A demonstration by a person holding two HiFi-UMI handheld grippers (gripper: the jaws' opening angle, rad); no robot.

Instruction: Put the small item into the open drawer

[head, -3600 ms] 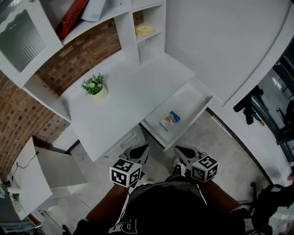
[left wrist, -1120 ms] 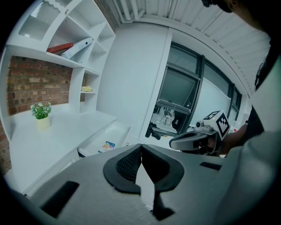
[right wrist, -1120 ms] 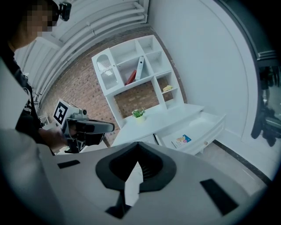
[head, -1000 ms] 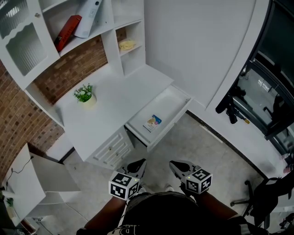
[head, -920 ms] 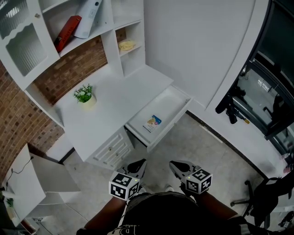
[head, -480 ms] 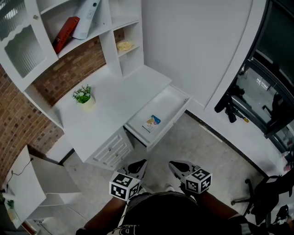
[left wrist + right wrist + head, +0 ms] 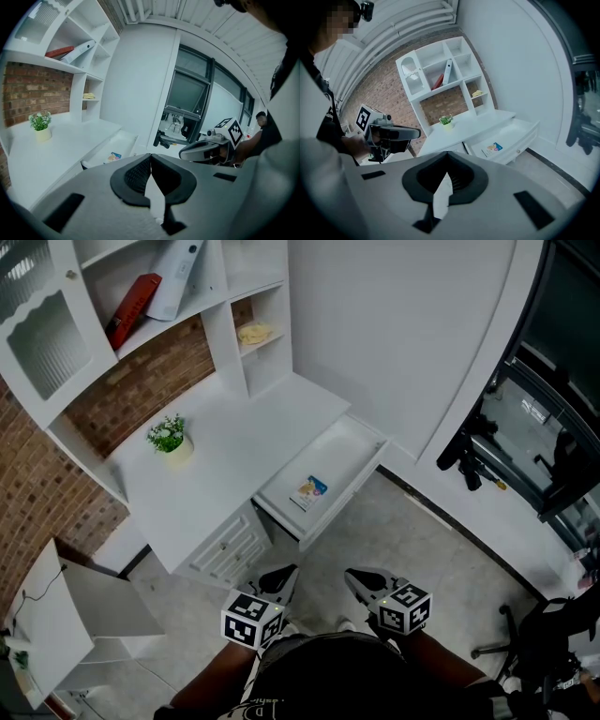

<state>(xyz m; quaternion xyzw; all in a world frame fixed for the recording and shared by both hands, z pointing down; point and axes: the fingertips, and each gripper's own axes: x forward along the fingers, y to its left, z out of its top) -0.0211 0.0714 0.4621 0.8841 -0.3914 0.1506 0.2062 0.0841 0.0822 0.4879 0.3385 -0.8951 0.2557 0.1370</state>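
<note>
The small item, a flat colourful packet, lies inside the open white drawer that juts from the desk's right end. It also shows in the left gripper view and the right gripper view. My left gripper and right gripper hover side by side over the floor, close to my body and well short of the drawer. Both are shut with nothing between the jaws. Each gripper view shows the other gripper: the right one, the left one.
A small potted plant stands on the white desk top. Above it are shelves with a red book and a yellow thing. Closed drawers sit under the desk. Black equipment stands at the right, a low white cabinet at the left.
Since the oldest frame the view has drawn back from the desk, so drawer and item look smaller and farther. Over the last second both grippers have kept still.
</note>
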